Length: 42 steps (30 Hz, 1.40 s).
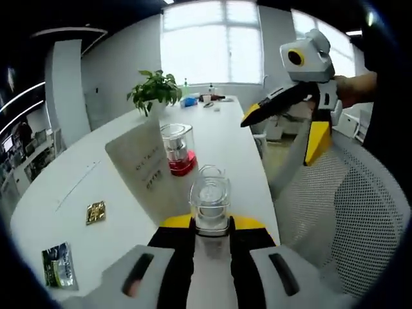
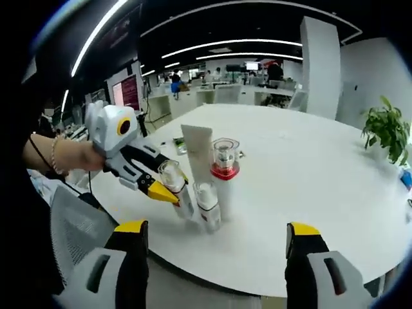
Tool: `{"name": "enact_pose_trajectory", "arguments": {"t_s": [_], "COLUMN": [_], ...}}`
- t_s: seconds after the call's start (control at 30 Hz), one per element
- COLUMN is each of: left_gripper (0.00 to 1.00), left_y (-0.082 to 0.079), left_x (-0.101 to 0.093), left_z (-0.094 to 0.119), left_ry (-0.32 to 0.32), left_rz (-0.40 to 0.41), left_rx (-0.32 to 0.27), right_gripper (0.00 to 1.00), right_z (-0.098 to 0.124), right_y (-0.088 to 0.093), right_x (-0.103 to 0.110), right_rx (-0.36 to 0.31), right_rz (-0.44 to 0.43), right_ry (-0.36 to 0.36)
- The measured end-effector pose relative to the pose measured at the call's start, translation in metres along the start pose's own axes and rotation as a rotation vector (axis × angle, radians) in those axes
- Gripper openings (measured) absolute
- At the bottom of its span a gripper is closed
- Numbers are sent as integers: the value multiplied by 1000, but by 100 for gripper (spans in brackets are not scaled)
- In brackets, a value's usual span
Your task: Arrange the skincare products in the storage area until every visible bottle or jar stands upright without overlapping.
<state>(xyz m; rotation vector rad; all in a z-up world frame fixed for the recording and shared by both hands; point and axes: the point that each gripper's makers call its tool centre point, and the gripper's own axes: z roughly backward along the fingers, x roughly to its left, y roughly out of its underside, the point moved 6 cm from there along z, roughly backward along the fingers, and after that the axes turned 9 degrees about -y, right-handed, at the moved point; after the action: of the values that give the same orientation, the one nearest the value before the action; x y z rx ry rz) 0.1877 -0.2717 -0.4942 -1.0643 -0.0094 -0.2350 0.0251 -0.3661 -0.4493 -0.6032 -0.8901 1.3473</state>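
A potted plant [image 1: 154,90] stands far down the white table [image 1: 77,174], with small clutter [image 1: 203,100] beyond it by the window [image 1: 212,42]; a gold square [image 1: 95,212] and a green packet [image 1: 59,264] lie flat on the near end, apart from each other. A mesh chair [image 1: 347,212] sits at the table's edge; rows of desks [image 2: 219,93] run under ceiling light strips [image 2: 225,45].

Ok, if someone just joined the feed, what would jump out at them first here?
Probably the left tongs, shut on a clear-capped bottle at the near edge of the white table. Next, the cluster beside it: a red-collared bottle, a smaller clear-capped bottle and a tall white tube, all upright. The right tongs hang open, short of the table, empty.
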Motion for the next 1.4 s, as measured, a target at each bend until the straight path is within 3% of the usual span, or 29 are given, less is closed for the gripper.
{"name": "enact_pose_trajectory", "arguments": {"t_s": [0.23, 0.3, 0.4, 1.4], "left_gripper": [18, 18, 18, 17], "left_y": [4, 5, 6, 9], "left_x": [-1, -1, -1, -1], "left_z": [-11, -14, -19, -28], "left_ry": [18, 22, 24, 57], "left_rz": [-33, -30, -29, 19], "left_rx": [-8, -14, -19, -30], "right_gripper": [99, 99, 99, 98], "right_z": [-3, -5, -11, -17], "right_y": [11, 8, 10, 12], "right_x": [0, 2, 0, 0], "right_rx": [-25, -41, -44, -37], "right_rz": [-60, -37, -82, -69], "right_ry": [-27, -56, -92, -63]}}
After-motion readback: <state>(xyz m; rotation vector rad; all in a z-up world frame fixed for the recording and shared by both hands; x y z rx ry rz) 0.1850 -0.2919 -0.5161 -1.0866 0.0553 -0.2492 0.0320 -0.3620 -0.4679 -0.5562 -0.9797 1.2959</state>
